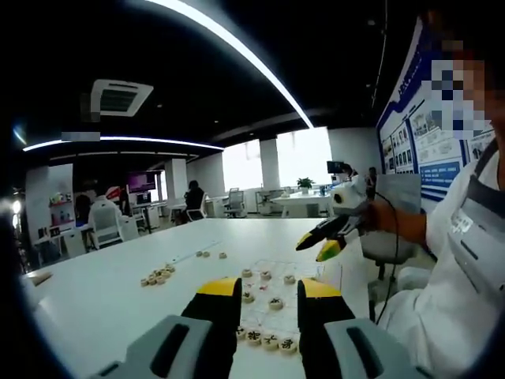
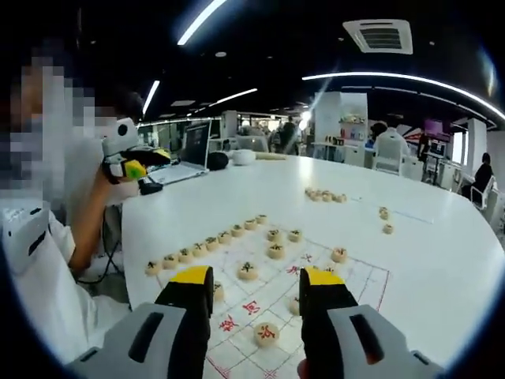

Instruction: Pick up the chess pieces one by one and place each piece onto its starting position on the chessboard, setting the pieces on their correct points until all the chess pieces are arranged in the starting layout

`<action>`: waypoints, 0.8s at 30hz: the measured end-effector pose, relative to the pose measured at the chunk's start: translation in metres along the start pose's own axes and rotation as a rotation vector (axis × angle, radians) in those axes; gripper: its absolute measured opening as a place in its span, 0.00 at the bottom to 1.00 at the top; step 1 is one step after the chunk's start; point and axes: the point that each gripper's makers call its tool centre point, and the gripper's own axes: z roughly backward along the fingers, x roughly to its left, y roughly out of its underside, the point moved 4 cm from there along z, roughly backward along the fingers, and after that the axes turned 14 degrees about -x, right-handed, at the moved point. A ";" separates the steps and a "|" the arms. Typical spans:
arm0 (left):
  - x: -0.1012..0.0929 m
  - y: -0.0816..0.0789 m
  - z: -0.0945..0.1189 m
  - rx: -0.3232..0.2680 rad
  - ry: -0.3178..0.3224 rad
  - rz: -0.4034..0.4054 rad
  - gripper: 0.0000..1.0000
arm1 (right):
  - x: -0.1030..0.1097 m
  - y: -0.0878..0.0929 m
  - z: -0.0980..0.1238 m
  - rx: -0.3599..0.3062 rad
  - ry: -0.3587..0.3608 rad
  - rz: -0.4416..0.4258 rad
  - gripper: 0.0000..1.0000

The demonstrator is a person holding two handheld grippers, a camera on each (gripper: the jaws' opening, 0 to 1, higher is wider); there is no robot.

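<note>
Both the left gripper [image 1: 268, 304] and the right gripper [image 2: 256, 304] hover with jaws apart and empty over the chessboard [image 2: 347, 272] on the white table [image 2: 442, 260], where chess pieces [image 2: 207, 243] stand in a row and a loose pile [image 1: 158, 275], perhaps unsorted, lies nearby.

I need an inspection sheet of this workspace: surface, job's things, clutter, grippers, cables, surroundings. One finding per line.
Surface: white table, bare around the board.
Job's things: chessboard with a row of pieces along its edge and more inside; loose pieces lie farther out on the table.
Clutter: laptop at the table's far side.
Grippers: left gripper open, empty; right gripper open, empty, above the board.
Cables: dark cable hangs beside the person's arm.
Surroundings: open office, chairs, ceiling light strips.
</note>
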 end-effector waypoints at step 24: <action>0.007 -0.001 0.005 -0.003 -0.023 0.004 0.30 | -0.054 -0.027 -0.080 0.025 0.059 0.019 0.42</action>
